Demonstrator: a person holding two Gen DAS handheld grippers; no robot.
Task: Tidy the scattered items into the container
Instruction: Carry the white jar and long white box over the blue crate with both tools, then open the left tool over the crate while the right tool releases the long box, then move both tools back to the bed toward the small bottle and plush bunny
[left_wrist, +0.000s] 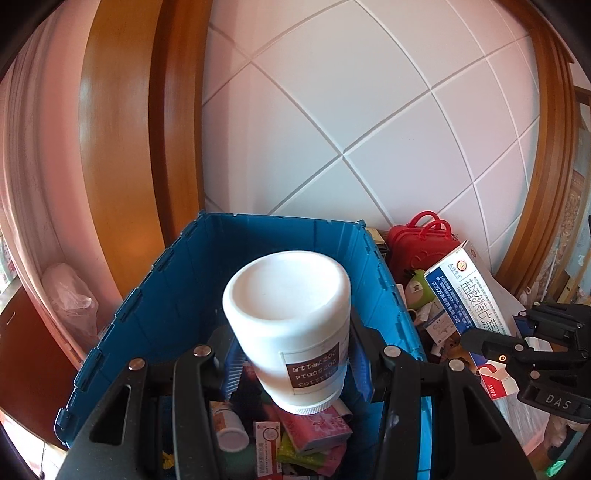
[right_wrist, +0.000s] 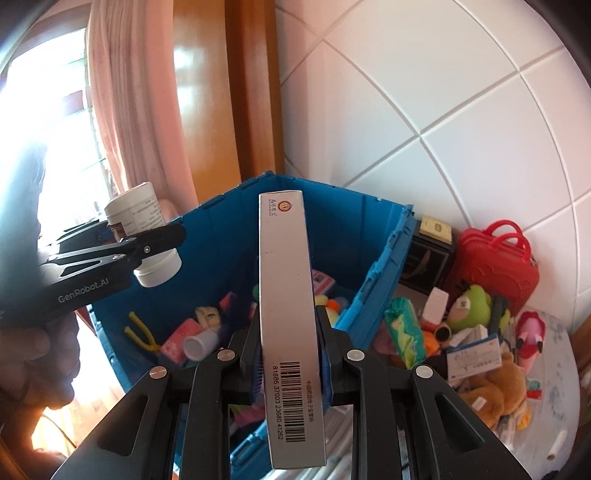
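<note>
Left wrist view: left tongs (left_wrist: 291, 354) clamp white bottle (left_wrist: 291, 325) by its sides, hung above blue crate (left_wrist: 147, 295). Bottle is inverted, cap down toward crate contents, base tipped at camera, long axis near vertical. Risk: smooth round body could slip or roll out of the pads and drop hard on the small boxes below.

Right wrist view: right tongs (right_wrist: 290, 354) squeezed narrow on flat grey medicine box (right_wrist: 288, 314), held on edge near crate's right rim. Long axis runs straight away from camera, logo end forward. Risk: released early, it clips the rim and falls among toys (right_wrist: 472, 306) outside.
</note>
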